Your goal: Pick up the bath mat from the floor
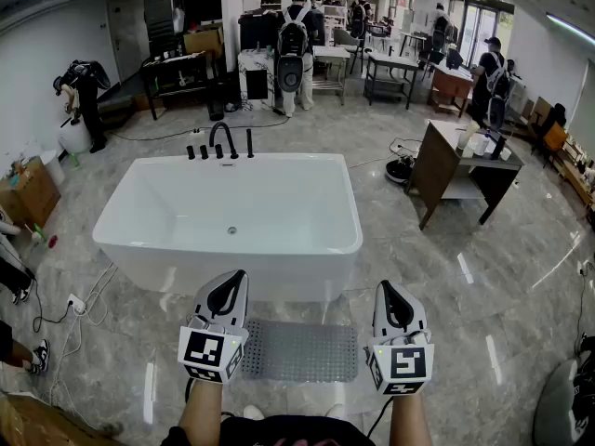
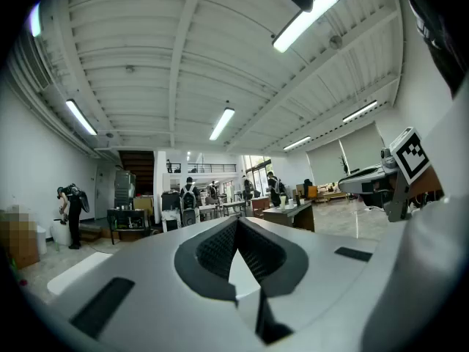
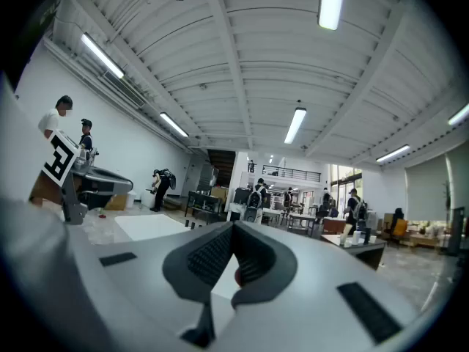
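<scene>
Both claws are shut and empty. Your left claw (image 1: 238, 279) and right claw (image 1: 384, 288) each have their jaws pressed together with nothing between them. Both point level, out over the tub (image 1: 307, 247) rather than down.

The mat (image 1: 299, 349) lies flat on the floor (image 1: 502, 277), just in front of the tub's near wall, with its long side running along that wall. It sits below and between your two claws, and neither touches it.

To pick it up well, tip both claws downward first, since level jaws won't reach something lying flat. Spread the jaws before you descend. Take the two short ends, one claw each, or the long edge farthest from the tub. The edge beside the tub probably leaves too little room.

The mat looks thin and limp, with a dotted surface, so it likely hugs the floor. Work one jaw under the edge and pinch, rather than pressing from above. Raise both ends together so it doesn't sag or drag against the tub.
</scene>
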{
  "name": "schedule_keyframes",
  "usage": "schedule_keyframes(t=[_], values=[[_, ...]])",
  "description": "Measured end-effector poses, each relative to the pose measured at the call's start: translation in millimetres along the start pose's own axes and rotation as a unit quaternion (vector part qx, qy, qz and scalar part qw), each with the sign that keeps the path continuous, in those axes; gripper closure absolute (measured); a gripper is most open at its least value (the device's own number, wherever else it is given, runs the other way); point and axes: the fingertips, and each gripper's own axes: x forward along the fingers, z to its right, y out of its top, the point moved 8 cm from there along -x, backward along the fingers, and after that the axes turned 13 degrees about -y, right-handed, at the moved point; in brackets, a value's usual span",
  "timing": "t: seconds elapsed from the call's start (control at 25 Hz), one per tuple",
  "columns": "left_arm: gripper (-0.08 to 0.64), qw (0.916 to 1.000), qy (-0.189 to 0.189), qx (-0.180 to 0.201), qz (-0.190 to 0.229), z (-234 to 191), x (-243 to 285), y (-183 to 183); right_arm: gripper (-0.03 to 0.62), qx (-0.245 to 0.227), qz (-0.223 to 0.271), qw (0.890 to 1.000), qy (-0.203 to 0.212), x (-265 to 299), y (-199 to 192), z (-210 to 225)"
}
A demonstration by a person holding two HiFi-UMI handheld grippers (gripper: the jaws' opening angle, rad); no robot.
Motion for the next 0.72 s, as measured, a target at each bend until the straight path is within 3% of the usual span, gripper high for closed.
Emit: schedule_keyframes(t=[0.72], values=[[0.552,0.9999,0.001,0.001,-0.013,13.7,-1.0,-1.4,0.572,-0.002,0.021,1.0,0.009,-9.9,-1.9,9.5]])
